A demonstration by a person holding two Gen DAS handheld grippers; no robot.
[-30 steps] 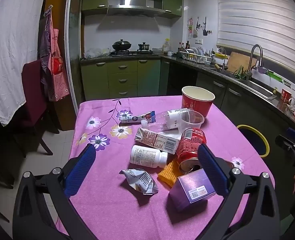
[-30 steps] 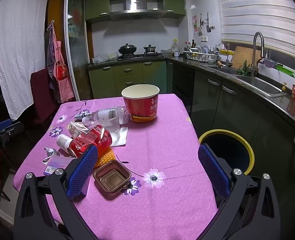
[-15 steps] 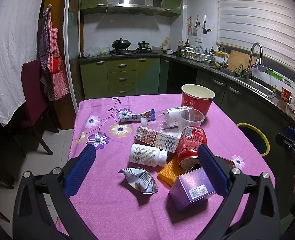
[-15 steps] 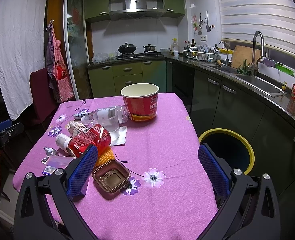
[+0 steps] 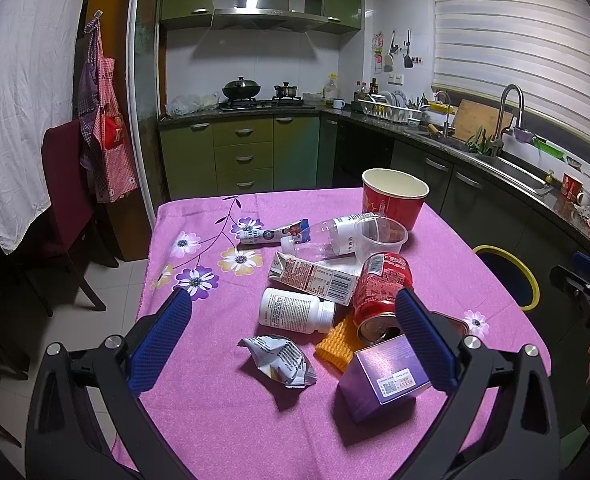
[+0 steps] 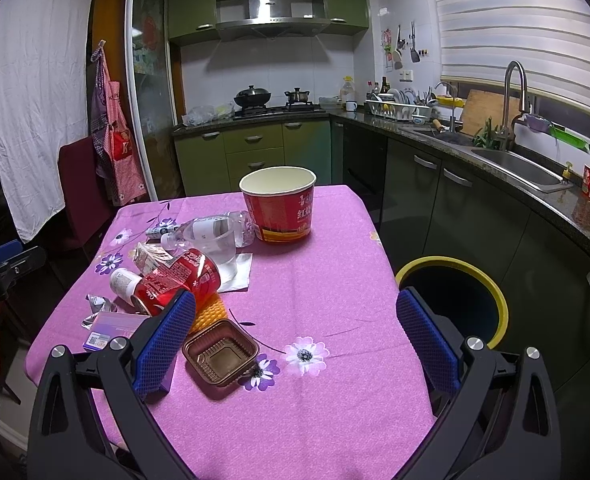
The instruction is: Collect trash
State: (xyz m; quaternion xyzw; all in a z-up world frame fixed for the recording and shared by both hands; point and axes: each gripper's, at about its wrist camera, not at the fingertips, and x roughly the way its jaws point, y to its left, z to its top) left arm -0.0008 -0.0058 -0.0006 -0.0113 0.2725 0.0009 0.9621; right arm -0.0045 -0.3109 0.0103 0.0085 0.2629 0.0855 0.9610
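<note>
Trash: scattered litter on the pink floral tablecloth [image 5: 199,420], ahead of both claws.
Left gripper [image 5: 293,340]: jaws wide, empty; crumpled wrapper [image 5: 279,360] between its fingers, purple box [image 5: 383,378] against the right pad.
Red can [image 5: 379,292]: lying just beyond the box, beside a white pill bottle [image 5: 295,310].
Right gripper [image 6: 295,344]: jaws wide, empty; brown plastic tray [image 6: 219,351] beside its left finger.
Yellow-rimmed bin [image 6: 455,300]: off the table edge, beyond the right finger.
</note>
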